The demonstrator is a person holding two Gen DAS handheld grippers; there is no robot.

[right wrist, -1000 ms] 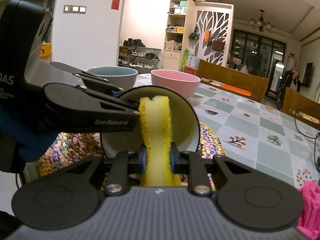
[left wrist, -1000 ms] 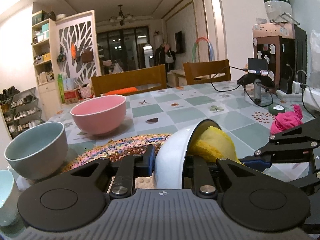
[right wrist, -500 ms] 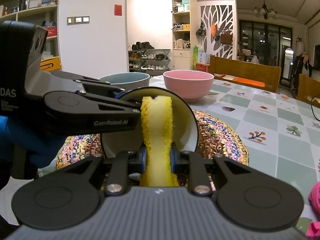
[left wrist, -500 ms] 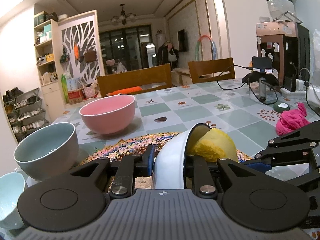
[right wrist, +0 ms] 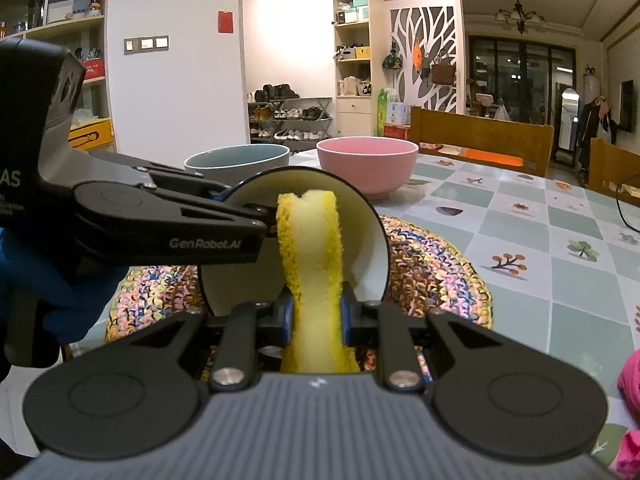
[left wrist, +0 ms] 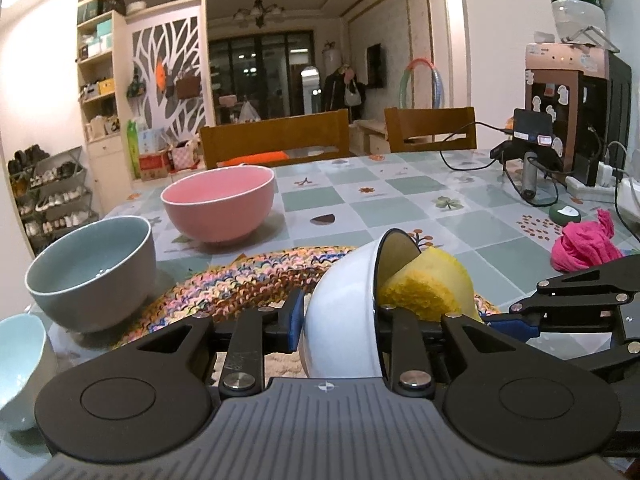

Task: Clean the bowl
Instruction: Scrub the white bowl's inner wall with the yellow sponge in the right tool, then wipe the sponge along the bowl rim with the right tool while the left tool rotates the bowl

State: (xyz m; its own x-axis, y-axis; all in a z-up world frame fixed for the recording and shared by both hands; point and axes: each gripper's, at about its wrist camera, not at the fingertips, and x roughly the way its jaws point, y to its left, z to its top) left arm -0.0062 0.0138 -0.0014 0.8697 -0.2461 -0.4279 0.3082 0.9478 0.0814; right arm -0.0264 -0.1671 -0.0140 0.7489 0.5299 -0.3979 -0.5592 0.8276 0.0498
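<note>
Behind white bowl (left wrist: 344,308) – grey bowl (left wrist: 92,272), pink bowl (left wrist: 220,208); left fingers (left wrist: 338,320) easing wider, right (right wrist: 316,314) clenching sponge (right wrist: 310,248).

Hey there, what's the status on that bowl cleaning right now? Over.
Left tool grips tilted white bowl, jaws just easing open. Right tool shut on sponge, sponge inside the bowl. Nothing in the way.

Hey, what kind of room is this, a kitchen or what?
It looks like a home dining and living area rather than a kitchen. A dining table with a patterned cloth has wooden chairs behind it, a shoe rack stands by the wall, and a chandelier hangs from the ceiling.
</note>
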